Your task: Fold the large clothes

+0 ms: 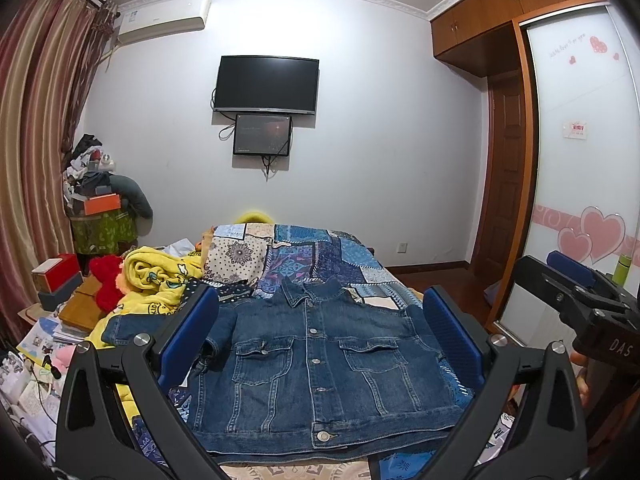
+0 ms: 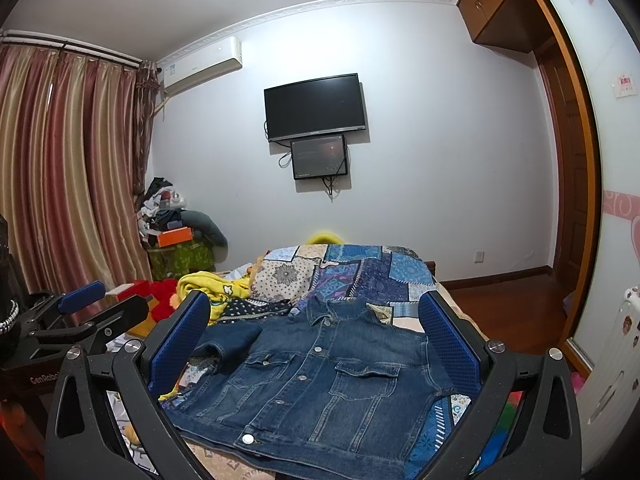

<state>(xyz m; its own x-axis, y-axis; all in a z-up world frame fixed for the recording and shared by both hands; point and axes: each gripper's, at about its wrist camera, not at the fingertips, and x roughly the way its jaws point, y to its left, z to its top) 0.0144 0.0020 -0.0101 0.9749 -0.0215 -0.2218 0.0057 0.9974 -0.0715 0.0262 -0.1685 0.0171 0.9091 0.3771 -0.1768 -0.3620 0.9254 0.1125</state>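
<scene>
A dark blue denim jacket (image 1: pixel 316 364) lies front up and buttoned on the bed, collar away from me, hem toward me. Its left sleeve is folded in across the shoulder; the right sleeve does not show. It also shows in the right wrist view (image 2: pixel 320 384). My left gripper (image 1: pixel 320 336) is open and empty, held above the jacket's near half. My right gripper (image 2: pixel 316 340) is open and empty too, above the jacket from the right side. The right gripper also shows at the right edge of the left wrist view (image 1: pixel 576 300).
The bed carries a blue patchwork cover (image 1: pixel 320 256). A yellow blanket (image 1: pixel 160 280) and a red plush toy (image 1: pixel 106 280) lie left of the jacket. Boxes and papers (image 1: pixel 52 320) crowd the left side. A wardrobe (image 1: pixel 580 160) stands on the right.
</scene>
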